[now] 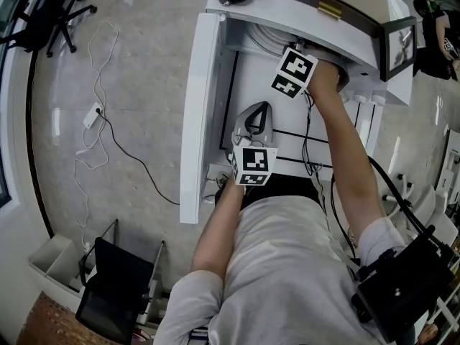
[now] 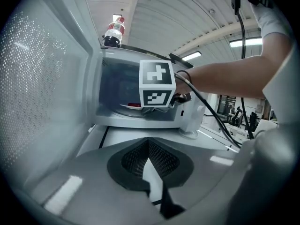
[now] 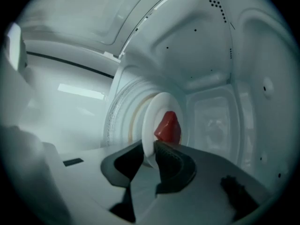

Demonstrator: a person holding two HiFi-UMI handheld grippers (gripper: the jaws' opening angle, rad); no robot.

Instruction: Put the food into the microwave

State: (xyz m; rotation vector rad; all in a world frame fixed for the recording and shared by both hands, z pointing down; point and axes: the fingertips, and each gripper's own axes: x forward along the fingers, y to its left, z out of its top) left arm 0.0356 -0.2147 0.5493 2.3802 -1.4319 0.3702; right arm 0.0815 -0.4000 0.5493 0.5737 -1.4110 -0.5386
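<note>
The white microwave [image 1: 287, 9] stands with its door [image 1: 198, 113] swung open to the left. Inside, a white plate [image 3: 152, 118] carries a red piece of food [image 3: 168, 126]. My right gripper [image 3: 149, 148] reaches into the cavity. It is open, with the plate's near rim between its jaws. From outside, only its marker cube [image 2: 157, 84] shows clearly in front of the plate [image 2: 127, 106]. My left gripper [image 2: 149, 142] is shut and empty, low over the white table [image 1: 248, 74] in front of the oven.
A soda bottle [image 2: 114, 31] stands on top of the microwave. The open door walls off the left side. On the floor to the left lie a power strip [image 1: 92, 115] with loose cable, a black chair [image 1: 115, 282] and an office chair [image 1: 50, 13].
</note>
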